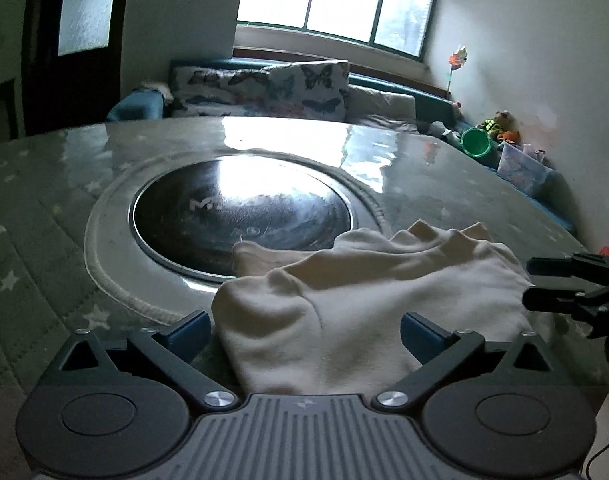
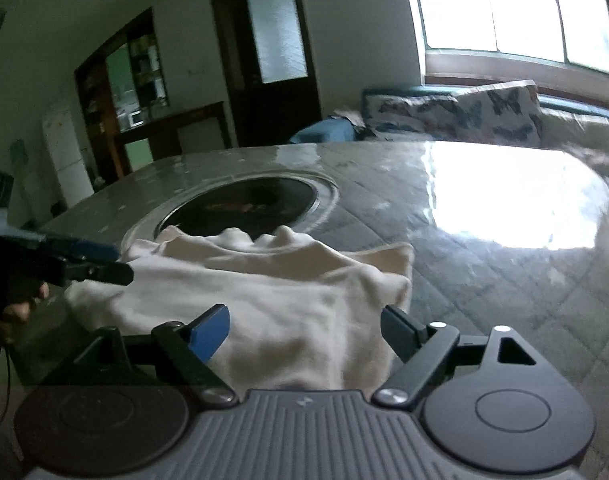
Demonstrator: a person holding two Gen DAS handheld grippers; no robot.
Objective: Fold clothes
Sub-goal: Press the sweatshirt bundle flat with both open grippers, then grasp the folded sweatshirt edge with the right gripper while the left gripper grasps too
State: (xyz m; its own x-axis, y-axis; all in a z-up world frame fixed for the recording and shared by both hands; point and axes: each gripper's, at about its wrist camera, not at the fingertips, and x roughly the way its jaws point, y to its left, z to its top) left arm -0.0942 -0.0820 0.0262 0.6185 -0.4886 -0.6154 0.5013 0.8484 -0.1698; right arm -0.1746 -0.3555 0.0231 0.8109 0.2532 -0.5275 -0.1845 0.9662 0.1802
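Note:
A cream garment [image 1: 368,292] lies rumpled on the round table, partly over the edge of the dark glass centre disc [image 1: 240,216]. My left gripper [image 1: 304,332] is open, its blue pads wide apart on either side of the cloth's near edge. My right gripper [image 2: 304,332] is open too, its jaws straddling the garment [image 2: 264,292] from the other side. The right gripper's fingers [image 1: 552,284] show at the right edge of the left wrist view. The left gripper's fingers [image 2: 92,264] show at the left of the right wrist view, beside the cloth.
The table [image 1: 44,216] has a grey star-patterned quilted cover under a glossy sheet. Behind it stand a bench with butterfly cushions [image 1: 264,88], a green bucket and toys [image 1: 480,140], and a dark door [image 2: 272,48]. Window glare [image 2: 516,196] shines on the tabletop.

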